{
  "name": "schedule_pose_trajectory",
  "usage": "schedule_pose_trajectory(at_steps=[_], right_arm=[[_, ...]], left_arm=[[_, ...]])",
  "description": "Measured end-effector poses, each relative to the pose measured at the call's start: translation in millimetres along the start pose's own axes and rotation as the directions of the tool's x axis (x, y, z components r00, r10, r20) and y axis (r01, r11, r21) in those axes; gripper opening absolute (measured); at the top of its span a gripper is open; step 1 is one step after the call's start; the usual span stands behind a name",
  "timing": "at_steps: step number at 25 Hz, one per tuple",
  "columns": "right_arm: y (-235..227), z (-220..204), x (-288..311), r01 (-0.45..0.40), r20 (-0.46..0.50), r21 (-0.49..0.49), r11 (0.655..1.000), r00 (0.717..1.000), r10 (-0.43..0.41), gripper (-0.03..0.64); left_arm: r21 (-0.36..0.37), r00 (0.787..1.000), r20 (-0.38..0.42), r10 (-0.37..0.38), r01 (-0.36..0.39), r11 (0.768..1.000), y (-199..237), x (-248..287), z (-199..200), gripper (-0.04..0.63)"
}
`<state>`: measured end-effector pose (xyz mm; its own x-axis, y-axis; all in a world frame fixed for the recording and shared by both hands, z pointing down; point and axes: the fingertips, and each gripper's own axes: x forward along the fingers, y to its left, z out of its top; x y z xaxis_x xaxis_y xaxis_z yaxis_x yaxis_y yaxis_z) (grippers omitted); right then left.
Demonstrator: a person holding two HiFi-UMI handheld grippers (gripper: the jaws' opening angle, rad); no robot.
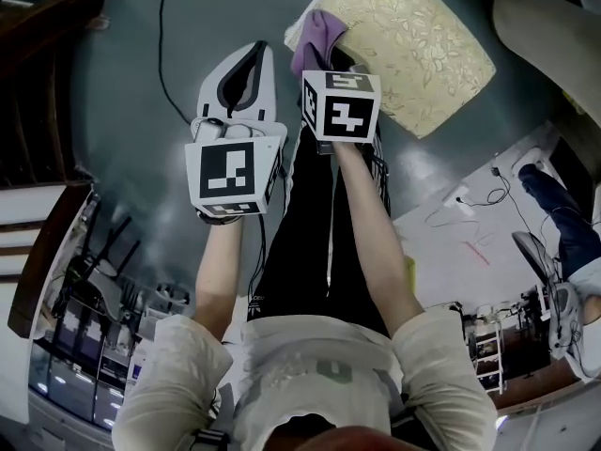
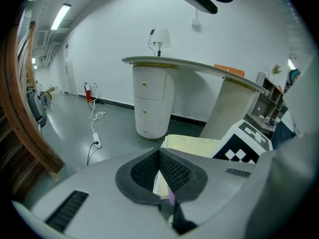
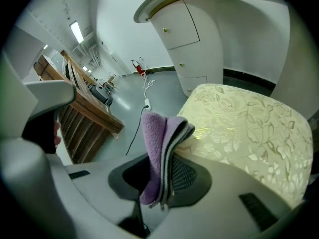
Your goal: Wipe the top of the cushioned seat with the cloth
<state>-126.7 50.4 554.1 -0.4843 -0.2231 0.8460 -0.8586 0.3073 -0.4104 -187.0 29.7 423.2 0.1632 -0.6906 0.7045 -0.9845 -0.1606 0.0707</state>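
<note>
step: right gripper (image 3: pixel 167 169) pinching cloth (image 3: pixel 155 142) at seat's (image 3: pixel 249 128) near corner, wipe looks unstarted | left gripper (image 2: pixel 159 156) pressed together, empty, alongside | next: probably press cloth flat, sweep ahead

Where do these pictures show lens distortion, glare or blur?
Both gripper views are fisheye: in the left gripper view the counter curves and corners go dark, and a ceiling lamp glares. In the right gripper view the cloth is sharp and the seat shines. The head view shows pale glare on the floor.
</note>
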Motion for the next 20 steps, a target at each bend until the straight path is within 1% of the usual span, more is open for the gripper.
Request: schedule_pose_trajectory(at_steps=[3,6,11,15,20], right_arm=[[-22.2,-11.3,-17.8,0.028,-0.002,-0.010,1.000,1.000,-0.028,0.091],[-50.1,-25.7,-38.2,0.048,-0.008,0.009,0.999,0.999,-0.048,0.091],[-99.4,-59.1,-75.4,0.124,-0.036,0.021,0.992,0.992,-0.123,0.091],[-141.3,-89.2,-107.1,0.203,-0.068,0.043,0.978,0.978,-0.200,0.091],[-184.8,-120.1,-140.0,0.297,-0.089,0.102,0.949,0.953,-0.289,0.091]], left_arm=[[0.028,1.000,0.007,-0.028,0.028,0.999,-12.7,7.3,7.5,-0.008],[0.059,0.998,0.017,-0.060,0.059,0.997,-29.1,14.8,16.6,-0.008],[0.101,0.992,0.018,-0.125,0.122,0.987,-64.4,23.6,28.5,-0.008],[0.141,0.984,0.026,-0.175,0.170,0.975,-85.6,25.1,39.1,-0.008],[0.174,0.981,0.018,-0.195,0.189,0.966,-97.8,28.9,42.5,-0.008]])
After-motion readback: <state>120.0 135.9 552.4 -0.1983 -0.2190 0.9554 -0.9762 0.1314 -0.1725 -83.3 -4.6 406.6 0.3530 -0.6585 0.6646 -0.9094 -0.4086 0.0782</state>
